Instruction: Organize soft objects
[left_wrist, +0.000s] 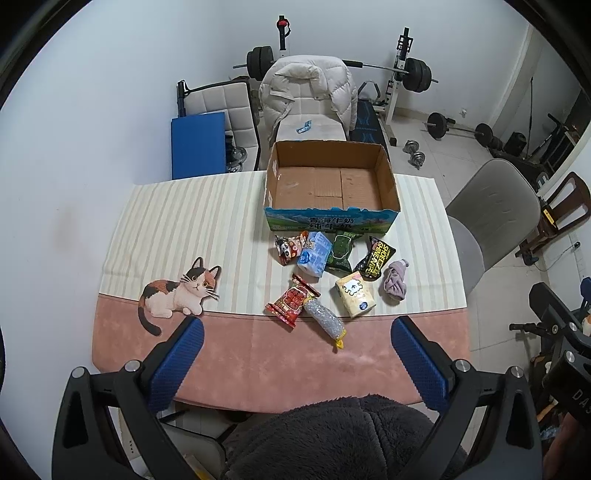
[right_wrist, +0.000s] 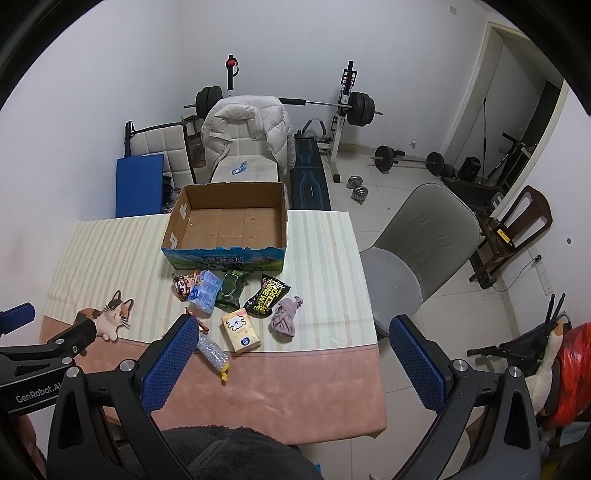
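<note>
An open cardboard box (left_wrist: 389, 184) (right_wrist: 282, 221) with nothing in it stands at the table's far side. In front of it lie several soft packs: a red snack pack (left_wrist: 291, 301), a blue tissue pack (left_wrist: 314, 254) (right_wrist: 205, 291), a green pack (left_wrist: 341, 249) (right_wrist: 231, 290), a black wipes pack (left_wrist: 376, 258) (right_wrist: 267, 295), a yellow tissue pack (left_wrist: 355, 294) (right_wrist: 240, 330), a clear bead bag (left_wrist: 325, 319) (right_wrist: 212, 352) and a mauve cloth (left_wrist: 395, 282) (right_wrist: 284, 319). My left gripper (left_wrist: 295, 332) is open above the pink near edge. My right gripper (right_wrist: 293, 336) is open above the table's near right corner. Both are empty.
The table mat (left_wrist: 177, 229) is striped with a cat picture (left_wrist: 177, 291). A grey chair (right_wrist: 417, 251) stands right of the table, a chair with a white jacket (left_wrist: 306, 88) behind it. Weights and a bench (right_wrist: 347, 107) fill the far floor.
</note>
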